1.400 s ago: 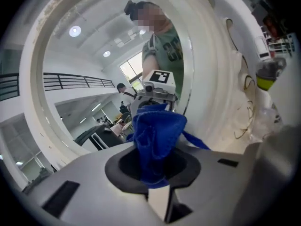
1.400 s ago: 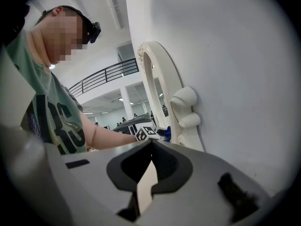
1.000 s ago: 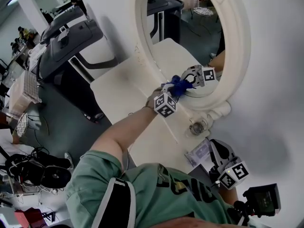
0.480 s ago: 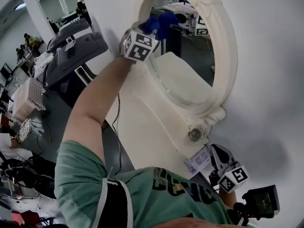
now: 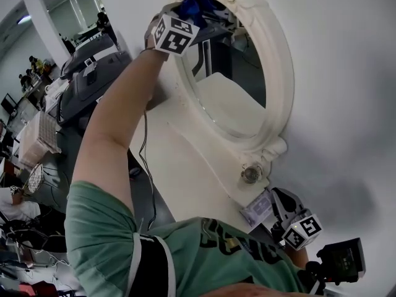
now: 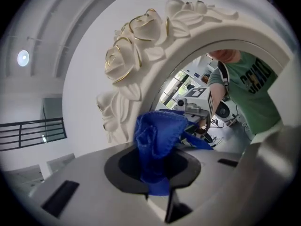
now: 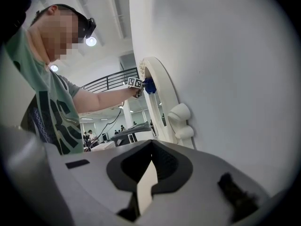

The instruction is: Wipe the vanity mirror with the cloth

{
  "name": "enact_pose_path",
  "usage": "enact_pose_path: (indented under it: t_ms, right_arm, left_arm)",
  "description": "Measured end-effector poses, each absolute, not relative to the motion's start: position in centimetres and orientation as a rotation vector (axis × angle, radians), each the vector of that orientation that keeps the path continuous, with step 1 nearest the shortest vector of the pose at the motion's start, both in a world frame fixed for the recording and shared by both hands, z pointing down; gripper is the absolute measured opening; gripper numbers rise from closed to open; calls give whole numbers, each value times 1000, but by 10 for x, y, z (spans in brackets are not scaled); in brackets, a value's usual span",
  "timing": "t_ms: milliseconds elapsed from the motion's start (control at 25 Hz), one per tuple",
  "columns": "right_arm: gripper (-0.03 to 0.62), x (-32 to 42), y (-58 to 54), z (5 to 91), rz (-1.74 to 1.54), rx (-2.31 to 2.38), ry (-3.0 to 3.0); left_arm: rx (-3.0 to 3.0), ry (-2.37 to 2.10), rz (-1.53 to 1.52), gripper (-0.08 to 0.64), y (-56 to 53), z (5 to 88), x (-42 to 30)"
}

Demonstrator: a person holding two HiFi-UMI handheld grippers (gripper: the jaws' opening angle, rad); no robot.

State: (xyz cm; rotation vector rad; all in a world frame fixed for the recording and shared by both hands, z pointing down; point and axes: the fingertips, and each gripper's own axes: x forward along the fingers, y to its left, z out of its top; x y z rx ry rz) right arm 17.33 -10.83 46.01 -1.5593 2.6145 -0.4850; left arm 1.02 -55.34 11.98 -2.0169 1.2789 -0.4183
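Left gripper clamps cloth at mirror top (white wall behind)

1. We see a white tabletop set against the wall.
2. A small round metal piece sits on it, just beside the foot of the vanity mirror.
3. A pale flat packet lies near that.

Green T-shirt with dark lettering; grey left gripper, right gripper, black-and-white marker cubes

A bunched blue cloth sits against the top of the oval, white-framed vanity mirror.
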Motion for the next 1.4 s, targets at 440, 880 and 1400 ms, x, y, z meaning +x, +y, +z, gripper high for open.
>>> enact_pose_path:
  t_ms: [440, 880, 1400]
  right_arm:
    - [12, 166, -106, 464, -525, -1563, 2625]
    - [12, 156, -81, 477, -626, -1574, 2639]
    - [12, 159, -85, 466, -553, -1575, 2628]
  left_arm:
    - [-2075, 1173, -522, 75, -516, 259, 31]
    - [-2445, 1093, -774, 78, -419, 543, 80]
    - [-2565, 906, -975, 81, -404, 592, 85]
